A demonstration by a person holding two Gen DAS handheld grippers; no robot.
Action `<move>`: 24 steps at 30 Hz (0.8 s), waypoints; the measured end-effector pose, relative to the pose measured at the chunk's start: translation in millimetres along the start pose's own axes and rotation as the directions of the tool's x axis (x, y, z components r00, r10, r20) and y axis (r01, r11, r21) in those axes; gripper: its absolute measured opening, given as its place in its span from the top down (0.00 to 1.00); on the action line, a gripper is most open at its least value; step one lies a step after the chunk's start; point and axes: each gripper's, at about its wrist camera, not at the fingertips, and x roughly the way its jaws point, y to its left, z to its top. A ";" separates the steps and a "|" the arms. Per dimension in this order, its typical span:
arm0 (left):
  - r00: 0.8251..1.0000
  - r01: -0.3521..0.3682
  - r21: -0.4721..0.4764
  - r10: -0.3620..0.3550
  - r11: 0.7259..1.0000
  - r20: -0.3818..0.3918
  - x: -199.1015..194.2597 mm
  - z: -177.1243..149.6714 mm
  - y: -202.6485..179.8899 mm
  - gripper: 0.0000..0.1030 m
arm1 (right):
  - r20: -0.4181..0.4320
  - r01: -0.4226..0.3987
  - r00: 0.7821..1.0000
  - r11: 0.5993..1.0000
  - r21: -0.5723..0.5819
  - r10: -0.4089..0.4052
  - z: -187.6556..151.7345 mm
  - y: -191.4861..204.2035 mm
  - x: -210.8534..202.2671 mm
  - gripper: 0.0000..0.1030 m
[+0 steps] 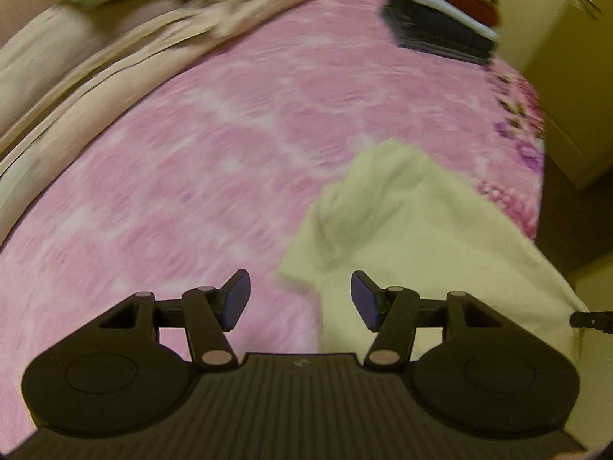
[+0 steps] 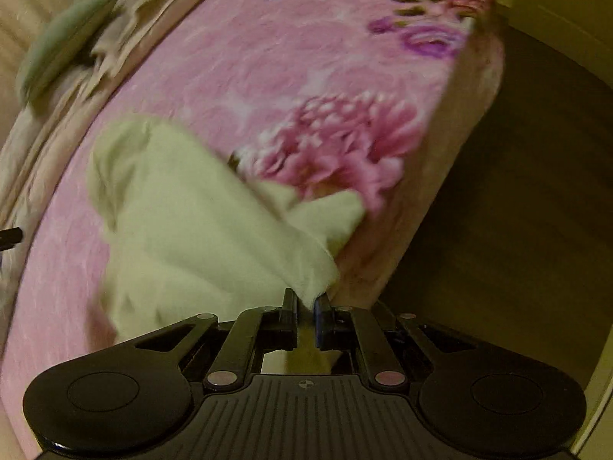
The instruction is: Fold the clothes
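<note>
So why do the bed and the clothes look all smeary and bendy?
Left wrist view: the pink blanket and folded stack are streaked by motion blur, while the left gripper stays sharp. Right wrist view: the pale cloth is blurred too, and the fisheye lens curves the bed's edge.

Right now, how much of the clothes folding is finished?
Done: a dark stack of folded clothes sits at the far end of the pink bed. In hand: the right claw is shut on an edge of the pale yellow garment, which looks crumpled, not folded yet. The left claw is open and holds nothing. Left: folding that garment, and maybe the beige heap further back.
</note>
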 end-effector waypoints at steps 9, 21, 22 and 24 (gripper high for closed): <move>0.984 0.141 0.277 -0.103 0.950 -0.148 131.5 113.8 -67.5 0.45 | -0.091 -0.124 0.988 0.992 -0.007 0.123 46.7 -26.1 16.9 0.94; 0.998 0.066 -0.198 -0.069 0.978 -0.008 64.8 34.8 -5.6 0.97 | -0.061 -0.287 0.958 0.928 -0.236 0.281 143.4 -16.0 8.4 0.94; 0.999 0.035 -0.242 -0.028 0.970 0.032 32.9 19.2 2.2 0.97 | -0.058 -0.305 0.952 0.907 -0.289 0.301 154.7 -7.5 5.6 0.94; 0.992 -0.025 -0.319 0.062 0.948 0.107 -31.7 -10.8 12.5 0.97 | -0.054 -0.337 0.938 0.859 -0.386 0.343 176.5 10.0 0.8 0.94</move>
